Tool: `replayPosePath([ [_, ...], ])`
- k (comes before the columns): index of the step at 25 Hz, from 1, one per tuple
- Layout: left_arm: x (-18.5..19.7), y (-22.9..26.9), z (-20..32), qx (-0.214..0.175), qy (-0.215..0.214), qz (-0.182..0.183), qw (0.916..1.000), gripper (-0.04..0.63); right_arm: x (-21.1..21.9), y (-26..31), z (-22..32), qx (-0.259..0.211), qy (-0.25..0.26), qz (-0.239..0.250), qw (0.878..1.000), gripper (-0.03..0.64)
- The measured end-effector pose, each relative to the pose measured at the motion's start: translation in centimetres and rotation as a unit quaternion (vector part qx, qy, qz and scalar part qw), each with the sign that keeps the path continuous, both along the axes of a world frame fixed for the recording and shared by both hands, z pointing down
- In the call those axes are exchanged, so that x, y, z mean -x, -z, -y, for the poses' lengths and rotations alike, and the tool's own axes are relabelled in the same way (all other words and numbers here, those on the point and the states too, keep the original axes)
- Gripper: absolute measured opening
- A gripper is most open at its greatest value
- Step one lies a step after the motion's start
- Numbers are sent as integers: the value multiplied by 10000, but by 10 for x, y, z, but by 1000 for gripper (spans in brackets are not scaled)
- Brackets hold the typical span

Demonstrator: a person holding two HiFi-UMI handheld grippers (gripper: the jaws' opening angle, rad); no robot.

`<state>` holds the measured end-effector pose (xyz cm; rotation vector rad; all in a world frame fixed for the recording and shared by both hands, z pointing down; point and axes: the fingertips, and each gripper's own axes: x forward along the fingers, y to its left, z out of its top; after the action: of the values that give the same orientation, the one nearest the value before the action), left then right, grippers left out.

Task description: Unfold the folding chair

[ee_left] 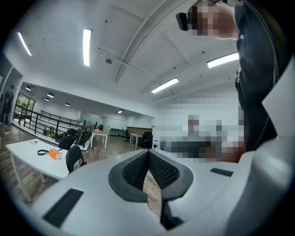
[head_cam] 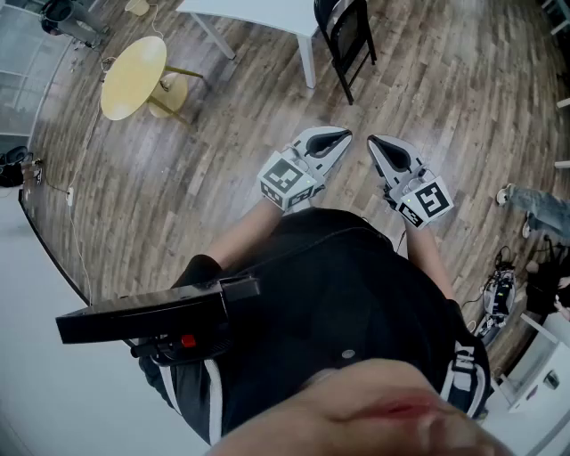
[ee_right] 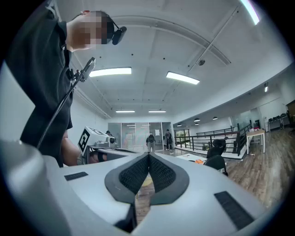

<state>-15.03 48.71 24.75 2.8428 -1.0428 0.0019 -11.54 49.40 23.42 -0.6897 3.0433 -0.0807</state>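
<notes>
The folding chair (head_cam: 347, 36) is black and stands folded against a leg of a white table (head_cam: 267, 12) at the top of the head view, well ahead of both grippers. My left gripper (head_cam: 343, 135) and right gripper (head_cam: 372, 141) are held side by side in front of my body, level, with their tips close together. Both are shut with nothing between the pads. In the left gripper view the shut jaws meet at the gripper's tip (ee_left: 148, 151), and a dark chair back (ee_left: 73, 159) shows beside the table. The right gripper (ee_right: 148, 155) is shut too, with the chair (ee_right: 215, 161) to its right.
A round yellow table (head_cam: 134, 76) stands at the upper left on the wood floor. Another person's legs (head_cam: 534, 209) and some cables (head_cam: 499, 298) are at the right edge. An orange object (ee_left: 54, 154) lies on the white table. Railings and more desks are far off.
</notes>
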Motion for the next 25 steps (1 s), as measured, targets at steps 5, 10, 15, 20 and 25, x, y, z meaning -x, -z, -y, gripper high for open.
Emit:
replayPosePath([
  [5,4,-3,0,35,41,-7,10000,5,6,2,0,9,161,39,9999,8],
  [10,7,-7,-4,76,57,69,9999,5,9,2,-4,95,319,114,9994,8],
  [15,8,-4,-5,46,127,8,9999,5,6,7,-5,297,474,492,9972,8],
  [20,8,1,-6,-156,242,29,9996,5,2,11,1,300,363,625,9969,8],
  [25,4,1,-7,-155,249,-10,9996,5,4,7,-5,147,480,543,9973,8],
])
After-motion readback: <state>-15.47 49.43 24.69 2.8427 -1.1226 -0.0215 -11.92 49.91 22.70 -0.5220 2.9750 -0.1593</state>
